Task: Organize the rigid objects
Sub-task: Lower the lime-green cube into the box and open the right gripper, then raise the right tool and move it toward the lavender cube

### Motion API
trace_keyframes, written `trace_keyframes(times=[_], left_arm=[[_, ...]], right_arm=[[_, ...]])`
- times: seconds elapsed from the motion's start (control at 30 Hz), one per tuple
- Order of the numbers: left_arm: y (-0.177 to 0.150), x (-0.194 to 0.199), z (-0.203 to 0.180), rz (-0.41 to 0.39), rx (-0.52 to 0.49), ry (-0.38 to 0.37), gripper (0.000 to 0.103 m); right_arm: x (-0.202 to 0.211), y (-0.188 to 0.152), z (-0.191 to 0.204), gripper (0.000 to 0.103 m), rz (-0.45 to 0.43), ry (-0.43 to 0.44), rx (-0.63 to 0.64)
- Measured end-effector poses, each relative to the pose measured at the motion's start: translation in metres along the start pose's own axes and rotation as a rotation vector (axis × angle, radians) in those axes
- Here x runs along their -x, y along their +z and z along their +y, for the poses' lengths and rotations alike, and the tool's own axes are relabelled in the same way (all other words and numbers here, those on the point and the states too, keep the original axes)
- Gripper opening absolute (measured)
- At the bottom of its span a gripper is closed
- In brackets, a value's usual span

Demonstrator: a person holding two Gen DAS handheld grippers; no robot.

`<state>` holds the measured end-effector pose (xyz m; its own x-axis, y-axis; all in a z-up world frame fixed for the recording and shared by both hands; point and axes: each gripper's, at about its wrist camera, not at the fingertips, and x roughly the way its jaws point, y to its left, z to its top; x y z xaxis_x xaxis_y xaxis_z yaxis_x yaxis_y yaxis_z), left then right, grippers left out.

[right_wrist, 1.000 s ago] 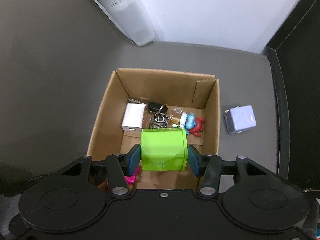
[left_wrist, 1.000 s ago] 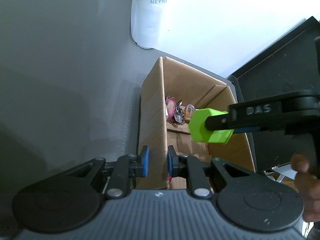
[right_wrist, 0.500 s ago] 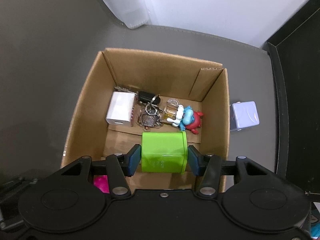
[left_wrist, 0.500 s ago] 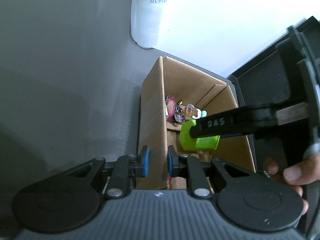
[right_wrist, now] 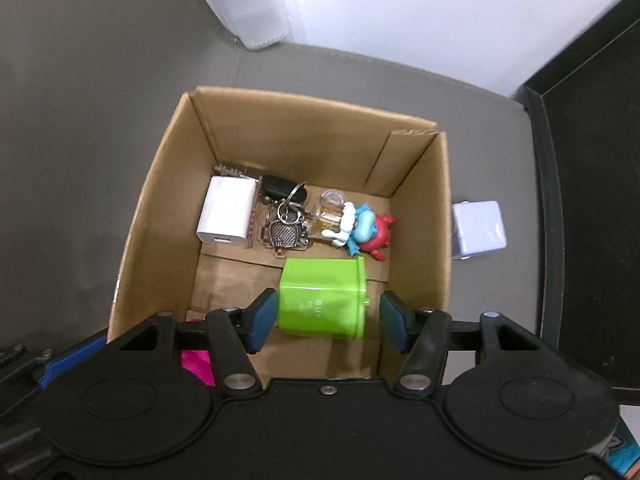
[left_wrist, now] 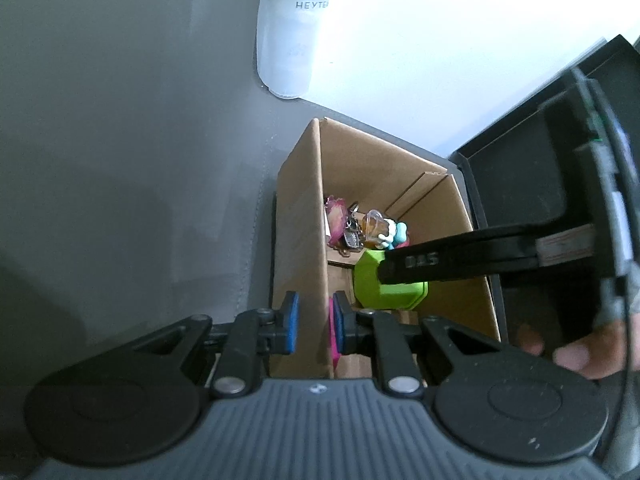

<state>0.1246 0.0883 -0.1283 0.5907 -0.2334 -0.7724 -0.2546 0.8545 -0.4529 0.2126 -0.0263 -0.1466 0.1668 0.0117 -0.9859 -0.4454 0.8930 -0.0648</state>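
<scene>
An open cardboard box stands on the grey table. My left gripper is shut on the box's left wall, one blue pad on each side of the cardboard. My right gripper points down into the box, and its jaws are opening around a lime-green container on the box floor. A gap shows between the right pad and the container. In the left wrist view the green container sits low in the box behind a right finger.
Along the box's far side lie a white charger, keys, a small bottle and a blue-red figure; something pink is at the near corner. A lavender cube sits right of the box, beside a black tray.
My right gripper came down into the box with the green container, and its jaws have widened off it. The left gripper has stayed on the box wall.
</scene>
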Motion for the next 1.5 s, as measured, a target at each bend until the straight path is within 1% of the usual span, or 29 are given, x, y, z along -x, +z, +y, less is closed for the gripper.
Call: trace_keyframes(times=[0.07,0.13,0.33,0.43,0.6,0.83,0.97,1.03,1.23,1.37,1.5], left_arm=[[0.0,0.001,0.0,0.0,0.002,0.001,0.015],[-0.001,0.002,0.0,-0.001,0.003,0.003,0.014],[0.0,0.002,-0.003,-0.003,0.001,0.009,0.014],[0.0,0.002,-0.005,-0.007,-0.003,0.017,0.013],[-0.002,0.0,-0.007,-0.011,-0.005,0.023,0.013],[-0.004,-0.002,-0.01,-0.016,-0.01,0.033,0.013],[-0.006,-0.001,-0.011,-0.02,-0.017,0.038,0.013],[-0.007,-0.001,-0.012,-0.023,-0.02,0.04,0.013],[-0.007,0.0,-0.013,-0.028,-0.023,0.044,0.013],[-0.007,0.0,-0.013,-0.034,-0.029,0.045,0.013],[-0.007,0.002,-0.013,-0.038,-0.031,0.043,0.013]], right_arm=[[0.007,0.001,-0.005,0.057,-0.008,0.012,-0.007],[0.015,0.001,-0.012,0.06,-0.023,0.022,-0.02],[0.041,-0.004,-0.03,0.061,-0.071,0.088,-0.059],[0.055,-0.008,-0.036,0.062,-0.111,0.084,-0.06],[0.069,-0.014,-0.051,0.063,-0.151,0.102,-0.072],[0.08,-0.022,-0.074,0.066,-0.177,0.111,-0.112],[0.083,-0.027,-0.088,0.071,-0.19,0.124,-0.144],[0.086,-0.029,-0.097,0.076,-0.203,0.124,-0.16],[0.089,-0.03,-0.118,0.08,-0.221,0.135,-0.2],[0.091,-0.032,-0.125,0.083,-0.239,0.134,-0.208],[0.09,-0.035,-0.135,0.086,-0.256,0.154,-0.235]])
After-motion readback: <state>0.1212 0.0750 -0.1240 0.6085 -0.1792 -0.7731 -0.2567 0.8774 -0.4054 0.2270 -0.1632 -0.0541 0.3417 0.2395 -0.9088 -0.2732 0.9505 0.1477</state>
